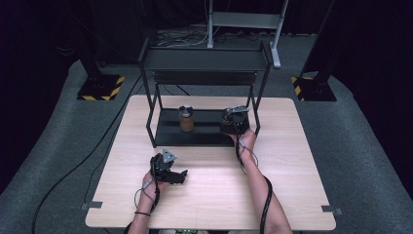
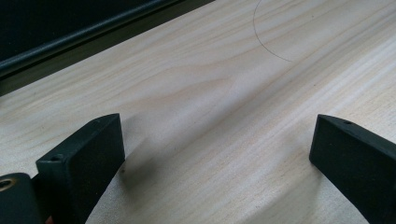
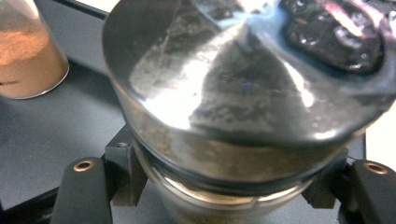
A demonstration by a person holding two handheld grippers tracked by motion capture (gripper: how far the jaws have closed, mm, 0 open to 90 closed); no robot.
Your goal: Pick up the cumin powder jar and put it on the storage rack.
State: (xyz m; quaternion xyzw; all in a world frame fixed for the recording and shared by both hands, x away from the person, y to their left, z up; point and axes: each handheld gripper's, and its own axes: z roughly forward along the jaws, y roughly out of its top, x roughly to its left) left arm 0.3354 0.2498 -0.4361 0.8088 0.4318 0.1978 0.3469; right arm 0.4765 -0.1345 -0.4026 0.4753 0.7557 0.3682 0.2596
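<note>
A glass jar with a shiny metal lid [image 3: 233, 70] stands at the right end of the black rack's lower shelf [image 1: 207, 135]. My right gripper [image 3: 224, 184] is shut on it just below the lid; in the high view this gripper [image 1: 234, 117] reaches in over that jar [image 1: 227, 127]. A second jar holding brown powder [image 1: 186, 120] stands upright at the shelf's middle, and its glass body [image 3: 28, 60] is at the upper left in the right gripper view. My left gripper [image 1: 183, 174] lies low over the wooden table [image 1: 292, 185], jaws wide open with nothing between them [image 2: 217, 154].
The black two-level rack [image 1: 204, 59] stands at the table's far half, its thin posts [image 1: 151, 122] framing the lower shelf. Cables trail from both grippers along the forearms. Black stands with yellow-striped bases [image 1: 101, 87] sit on the grey floor beyond.
</note>
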